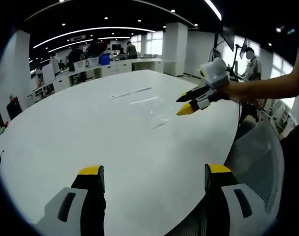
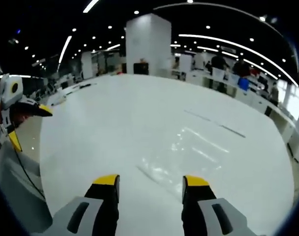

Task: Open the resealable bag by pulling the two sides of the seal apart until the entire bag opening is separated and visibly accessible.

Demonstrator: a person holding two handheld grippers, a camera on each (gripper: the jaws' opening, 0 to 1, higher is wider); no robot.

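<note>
Right gripper view puts the clear resealable bag [image 2: 164, 169] flat on the white desk [image 2: 115, 113], just ahead of the right hand-held gripper [image 2: 151, 187] at about 12 o'clock, its plastic showing mostly as glints. That gripper's jaws stand spread and hold nothing. From the left gripper view the bag [image 1: 162, 118] lies at roughly 1 o'clock, just under the right hand-held gripper [image 1: 186, 104], well ahead of the left hand-held gripper [image 1: 154, 174], whose jaws are also spread and empty. The step in hand looks like the first approach. Done well, each gripper would pinch one lip of the seal only, so finding the seal edge comes first; which edge carries it I cannot tell from here.
</note>
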